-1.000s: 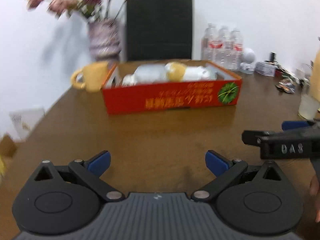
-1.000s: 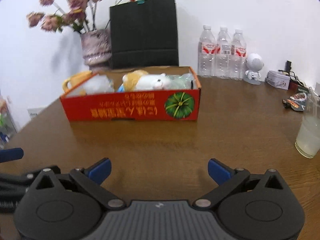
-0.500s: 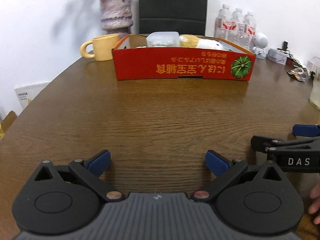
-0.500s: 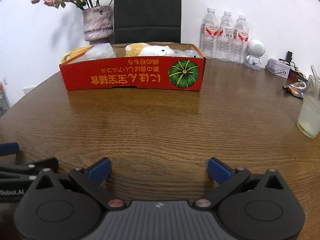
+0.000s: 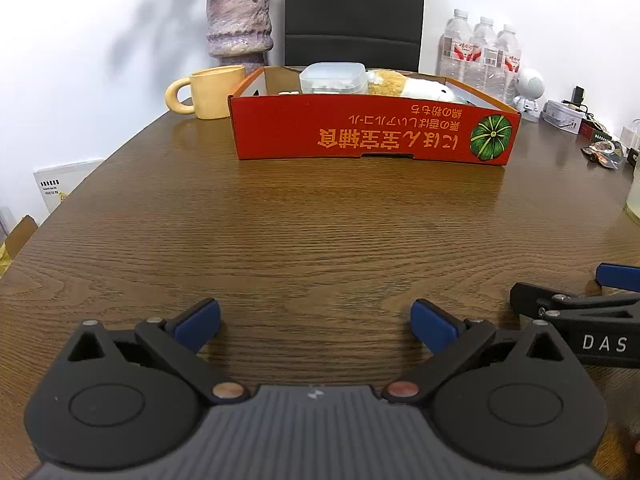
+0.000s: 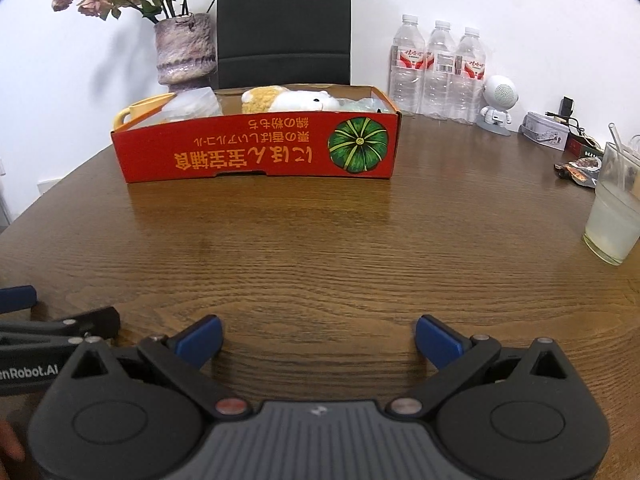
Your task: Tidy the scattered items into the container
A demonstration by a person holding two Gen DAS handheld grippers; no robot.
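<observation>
A red cardboard box point(image 5: 372, 132) with a green pumpkin print stands at the far middle of the brown table; it also shows in the right wrist view point(image 6: 256, 148). Inside it lie a clear plastic tub point(image 5: 333, 77), a yellow and white plush toy point(image 6: 288, 100) and a clear bag point(image 6: 192, 104). My left gripper point(image 5: 315, 322) is open and empty, low over the near table. My right gripper point(image 6: 318, 338) is open and empty, beside the left one. Each gripper shows at the edge of the other's view.
A yellow mug point(image 5: 210, 91), a purple vase of dried flowers point(image 6: 184, 52) and a black bag point(image 6: 284, 24) stand behind the box. Three water bottles point(image 6: 438, 72), a white toy robot point(image 6: 498, 106), a tin, snack wrappers and a glass of pale drink point(image 6: 614, 216) are at right.
Both grippers have dropped lower toward the table and drawn back a little from the box. The views have steadied. Both stay open and empty.
</observation>
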